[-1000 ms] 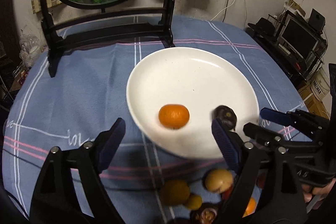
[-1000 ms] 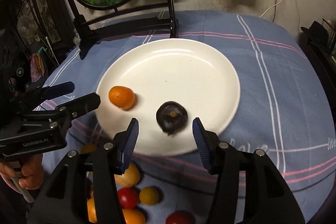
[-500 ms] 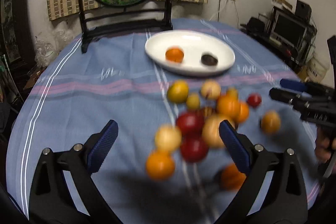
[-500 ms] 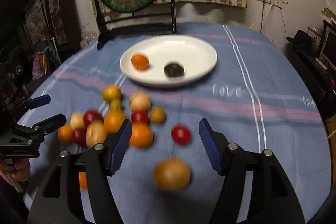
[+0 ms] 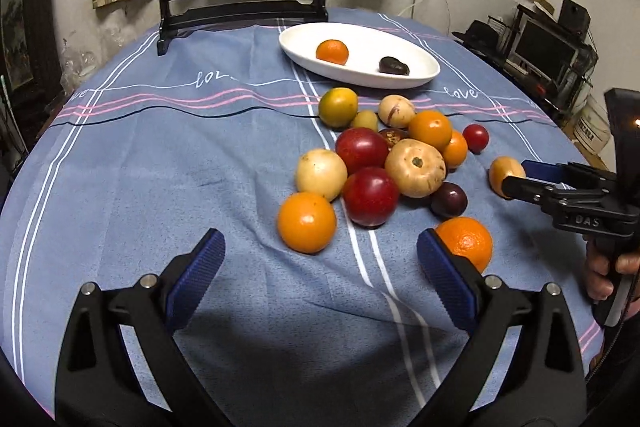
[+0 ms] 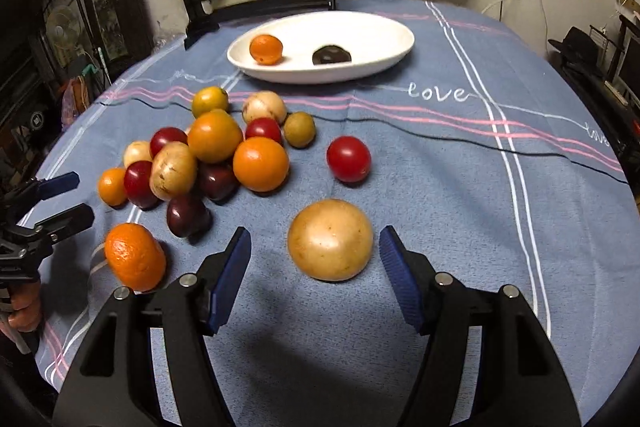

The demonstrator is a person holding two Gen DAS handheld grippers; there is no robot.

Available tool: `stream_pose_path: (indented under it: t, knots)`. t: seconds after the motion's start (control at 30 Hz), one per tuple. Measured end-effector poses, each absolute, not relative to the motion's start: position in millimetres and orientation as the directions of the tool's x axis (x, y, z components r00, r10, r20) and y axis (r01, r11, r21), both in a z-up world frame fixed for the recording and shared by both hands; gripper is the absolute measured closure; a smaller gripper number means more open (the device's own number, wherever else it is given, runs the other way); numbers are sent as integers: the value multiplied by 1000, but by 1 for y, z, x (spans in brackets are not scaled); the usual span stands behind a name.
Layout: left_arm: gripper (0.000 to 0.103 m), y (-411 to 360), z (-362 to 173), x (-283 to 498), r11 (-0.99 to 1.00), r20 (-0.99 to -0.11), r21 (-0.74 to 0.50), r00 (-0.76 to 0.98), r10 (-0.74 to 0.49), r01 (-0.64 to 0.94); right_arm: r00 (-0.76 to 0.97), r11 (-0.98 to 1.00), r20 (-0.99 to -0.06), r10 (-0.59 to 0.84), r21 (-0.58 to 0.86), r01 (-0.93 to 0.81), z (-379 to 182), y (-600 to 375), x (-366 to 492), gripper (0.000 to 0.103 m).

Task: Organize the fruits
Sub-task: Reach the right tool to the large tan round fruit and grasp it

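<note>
We held the right hand-held gripper (image 6: 315,267) wide open around the near tan fruit (image 6: 330,239), ready to carry it to the far white plate (image 6: 384,61), while the left hand-held gripper (image 5: 320,277) gaped empty near the orange (image 5: 307,221).

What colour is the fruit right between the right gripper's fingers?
Tan-yellow fruit, shown best in the right wrist view.

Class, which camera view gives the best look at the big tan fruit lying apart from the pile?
The right wrist view: the big tan fruit sits whole between the open right tongs. In the left wrist view it is small, near the edge, partly hidden behind a tong finger.
</note>
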State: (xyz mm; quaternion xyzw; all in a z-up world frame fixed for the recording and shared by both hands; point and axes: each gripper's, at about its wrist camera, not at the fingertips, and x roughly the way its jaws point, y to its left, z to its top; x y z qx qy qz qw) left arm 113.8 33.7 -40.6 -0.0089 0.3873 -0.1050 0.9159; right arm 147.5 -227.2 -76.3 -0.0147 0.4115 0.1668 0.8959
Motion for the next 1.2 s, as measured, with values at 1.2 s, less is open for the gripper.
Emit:
stream_pose_path:
  t: [1.2]
  knots:
    - [6, 29, -43, 122, 977, -730, -83, 655, -194, 197, 580, 927, -723, 375, 275, -256, -82, -250, 160, 58]
